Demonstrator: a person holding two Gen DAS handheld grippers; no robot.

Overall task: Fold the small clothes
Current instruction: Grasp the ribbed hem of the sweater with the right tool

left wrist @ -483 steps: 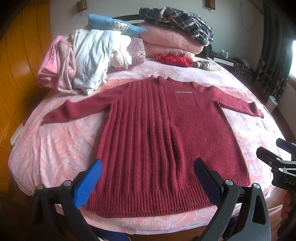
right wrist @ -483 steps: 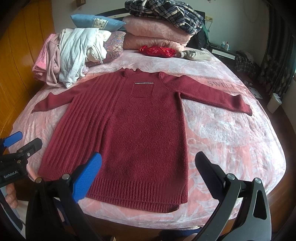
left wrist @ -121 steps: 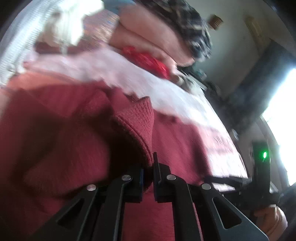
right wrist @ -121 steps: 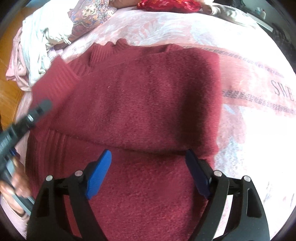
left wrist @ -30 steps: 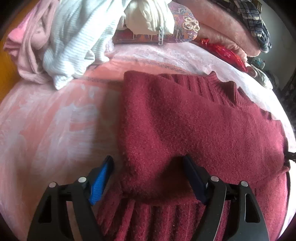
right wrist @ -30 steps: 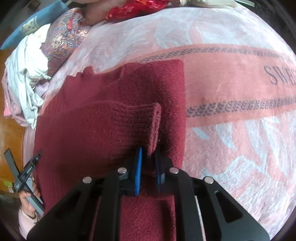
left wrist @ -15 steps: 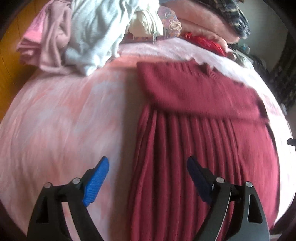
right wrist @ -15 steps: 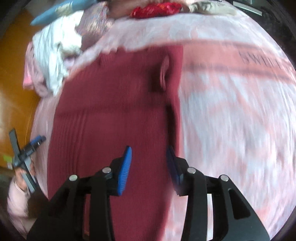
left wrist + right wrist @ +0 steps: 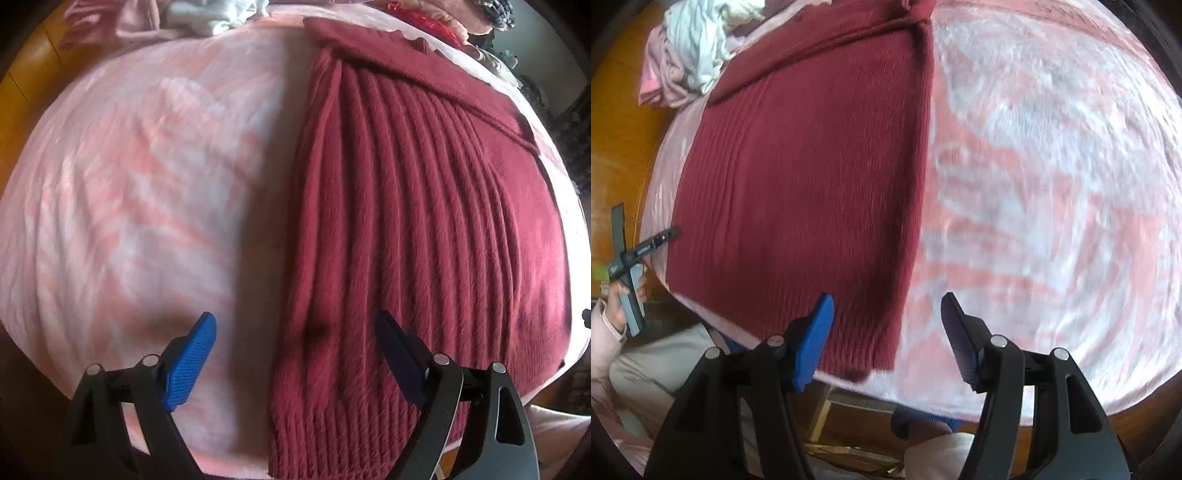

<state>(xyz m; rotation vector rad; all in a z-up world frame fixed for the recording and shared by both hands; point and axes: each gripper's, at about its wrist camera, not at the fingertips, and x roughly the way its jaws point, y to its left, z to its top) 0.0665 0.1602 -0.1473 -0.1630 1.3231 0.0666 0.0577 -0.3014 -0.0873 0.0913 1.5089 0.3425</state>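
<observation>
Pink-and-white patterned bedding point(image 9: 140, 177) covers the bed, and on it lies a dark red ribbed knit sweater point(image 9: 424, 229), spread flat with both sleeves folded in across its upper part. A heap of pale blue, white and pink clothes point(image 9: 687, 48) sits near the head of the bed, beside the orange wooden wall.

The left hand-held gripper point(image 9: 295, 354) hangs over the sweater's left edge near the hem, its jaws spread wide and holding nothing; the blue pad is over bare bedding, the dark pad over the ribbed knit. The right hand-held gripper point(image 9: 886, 336) hangs over the sweater's lower right corner, its jaws having just been opening, with nothing pinched between them; the sweater's right edge runs up between the two pads. A person's hand and pink sleeve appear at the right-wrist view's left edge.
</observation>
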